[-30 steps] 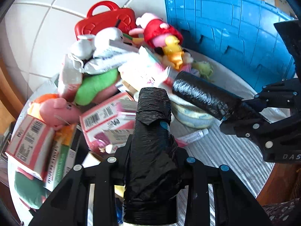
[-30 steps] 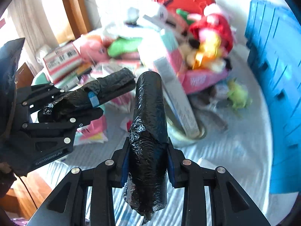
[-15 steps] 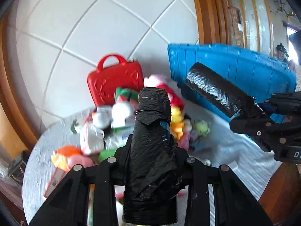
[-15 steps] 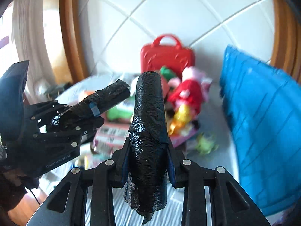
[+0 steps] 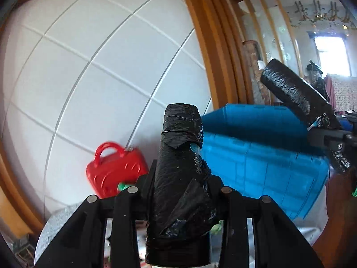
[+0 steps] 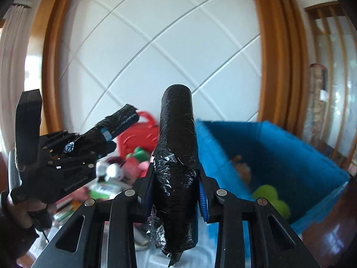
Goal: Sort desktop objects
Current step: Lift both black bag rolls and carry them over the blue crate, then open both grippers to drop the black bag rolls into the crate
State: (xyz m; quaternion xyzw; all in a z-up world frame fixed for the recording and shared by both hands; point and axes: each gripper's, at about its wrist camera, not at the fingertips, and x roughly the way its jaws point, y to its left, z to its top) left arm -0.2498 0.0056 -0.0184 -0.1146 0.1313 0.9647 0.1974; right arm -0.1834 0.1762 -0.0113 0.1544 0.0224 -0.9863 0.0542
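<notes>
My left gripper is held high, its fingers wrapped together in black plastic film and shut with nothing between them. My right gripper is wrapped the same way and shut, also with nothing in it. In the left wrist view the right gripper hangs to the right above the blue crate. In the right wrist view the left gripper is at the left, held by a gloved hand. The pile of toys and the red toy case lie low on the table, partly hidden behind the fingers.
The blue crate stands open at the right with a green toy and a brownish thing inside. A white tiled wall with wooden frames rises behind the table. The table's cloth shows at bottom left.
Both grippers have risen and tipped upward. The toy pile has slid to the bottom of both views and the wall now fills them. Both stay shut.
</notes>
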